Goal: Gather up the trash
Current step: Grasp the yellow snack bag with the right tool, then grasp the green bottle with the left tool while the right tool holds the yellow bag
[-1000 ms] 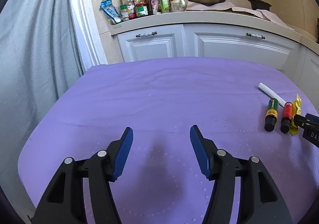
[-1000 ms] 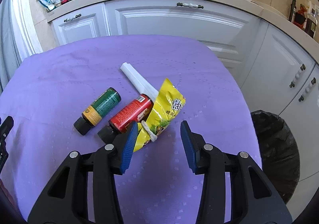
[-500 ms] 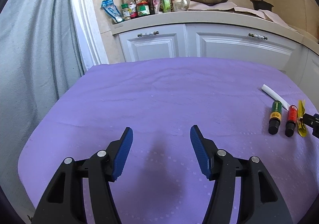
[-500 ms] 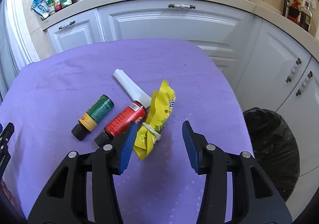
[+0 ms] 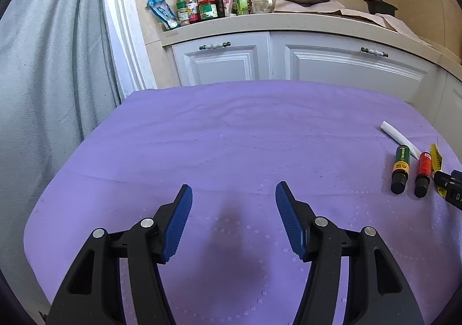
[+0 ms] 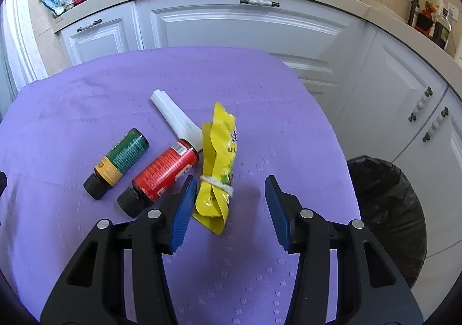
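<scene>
A yellow snack wrapper (image 6: 219, 163) tied with white string lies on the purple tablecloth (image 6: 86, 94). Left of it lie a red bottle (image 6: 163, 173), a green bottle (image 6: 119, 161) and a white tube (image 6: 176, 117). My right gripper (image 6: 229, 195) is open, its fingers either side of the wrapper's near end, which sits close to the left finger. My left gripper (image 5: 234, 203) is open and empty over bare cloth. The left wrist view shows the same items far right: green bottle (image 5: 400, 163), red bottle (image 5: 424, 170), wrapper (image 5: 436, 157).
A bin lined with a black bag (image 6: 389, 209) stands on the floor right of the table. White cabinets (image 5: 288, 62) and a cluttered counter (image 5: 219, 1) stand behind. A grey curtain (image 5: 43, 79) hangs at the left.
The right gripper has shifted so the wrapper's near end now lies between its open fingers instead of by the left finger. The left gripper has barely moved.
</scene>
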A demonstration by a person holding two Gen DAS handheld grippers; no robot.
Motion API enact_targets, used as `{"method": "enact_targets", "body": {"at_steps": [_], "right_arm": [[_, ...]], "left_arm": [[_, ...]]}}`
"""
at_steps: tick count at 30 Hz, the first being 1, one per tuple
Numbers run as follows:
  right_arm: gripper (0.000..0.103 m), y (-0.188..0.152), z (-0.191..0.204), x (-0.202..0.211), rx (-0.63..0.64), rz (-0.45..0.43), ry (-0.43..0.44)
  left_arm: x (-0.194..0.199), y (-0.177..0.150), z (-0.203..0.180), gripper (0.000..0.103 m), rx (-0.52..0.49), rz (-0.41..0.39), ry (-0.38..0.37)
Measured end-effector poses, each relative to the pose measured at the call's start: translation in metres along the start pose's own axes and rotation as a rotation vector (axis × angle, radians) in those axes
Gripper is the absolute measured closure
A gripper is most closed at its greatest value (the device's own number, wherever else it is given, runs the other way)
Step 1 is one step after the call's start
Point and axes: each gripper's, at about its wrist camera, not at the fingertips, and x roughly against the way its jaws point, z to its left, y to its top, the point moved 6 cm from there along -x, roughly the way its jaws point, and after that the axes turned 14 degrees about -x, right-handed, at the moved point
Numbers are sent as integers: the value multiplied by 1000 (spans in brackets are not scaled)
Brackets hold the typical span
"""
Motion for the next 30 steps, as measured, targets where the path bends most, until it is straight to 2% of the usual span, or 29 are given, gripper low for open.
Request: {"method": "enact_targets", "body": {"at_steps": [2, 3, 4, 9, 23, 30], "right_arm": [[56, 0, 1, -2, 11, 0, 0], [65, 0, 2, -4, 20, 6, 3], [80, -1, 2, -5, 25, 15, 9], [80, -3, -1, -1, 25, 11, 29], [80, 9, -42, 13, 23, -90, -47], [80, 14, -56, 13, 18, -103, -50]], "left_arm": [[0, 1, -3, 44, -3, -1, -5], [1, 1, -4, 44, -6, -2, -7], [1, 2, -6, 44, -10, -4, -11], [3, 4, -19, 43, -30, -7, -31], [4, 27, -70, 42, -70, -26, -128], [-3, 45, -101, 42, -107, -39, -180]]}}
